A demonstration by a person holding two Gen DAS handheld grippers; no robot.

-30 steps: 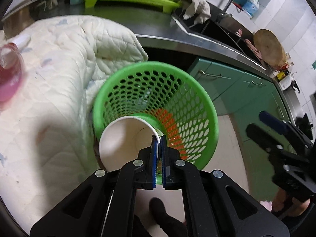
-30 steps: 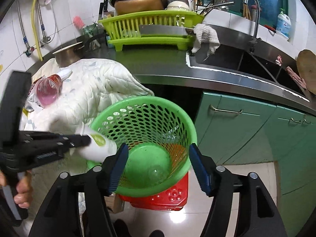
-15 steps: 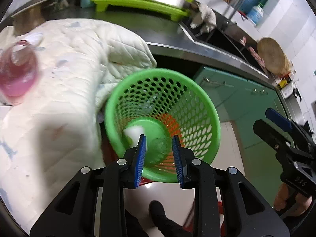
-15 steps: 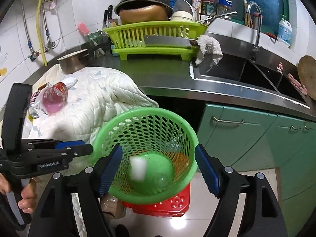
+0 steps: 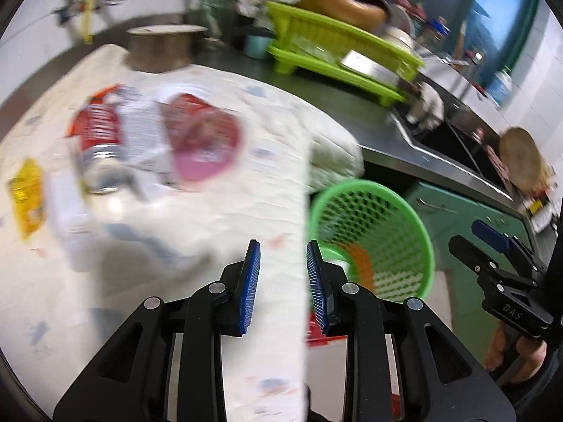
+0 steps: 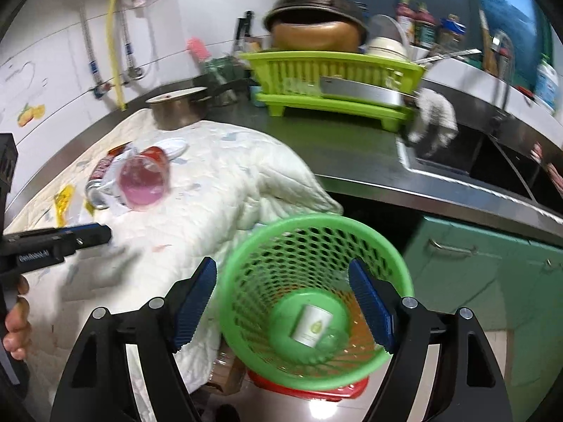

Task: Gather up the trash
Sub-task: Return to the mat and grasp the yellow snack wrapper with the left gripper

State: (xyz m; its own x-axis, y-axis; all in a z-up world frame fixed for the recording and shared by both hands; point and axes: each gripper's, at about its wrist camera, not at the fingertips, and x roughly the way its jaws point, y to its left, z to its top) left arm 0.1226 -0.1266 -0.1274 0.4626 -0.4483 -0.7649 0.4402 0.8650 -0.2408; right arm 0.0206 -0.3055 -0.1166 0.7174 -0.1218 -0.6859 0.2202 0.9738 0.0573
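Right wrist view looks down into the green basket [image 6: 316,302], which stands on the floor just below the counter edge, and a white paper cup [image 6: 311,325] lies on its side at the bottom of it, so by my reading one piece of trash is already collected. More remains up on the white quilted cloth [image 6: 218,190] that covers the counter beside the basket: a pink plastic cup [image 6: 142,184] lying on its side, a crushed red can [image 6: 100,176] touching it, and a yellow wrapper [image 6: 63,198] a little farther from the basket. The left gripper [image 5: 283,277] hangs over the cloth at the edge nearest the basket, its jaws partly apart with nothing between them. The right gripper [image 6: 281,302] hovers above the basket, jaws spread wide to either side of its rim in the picture but clasping nothing. Judging by this, the job is early, with at least three pieces left to fetch.
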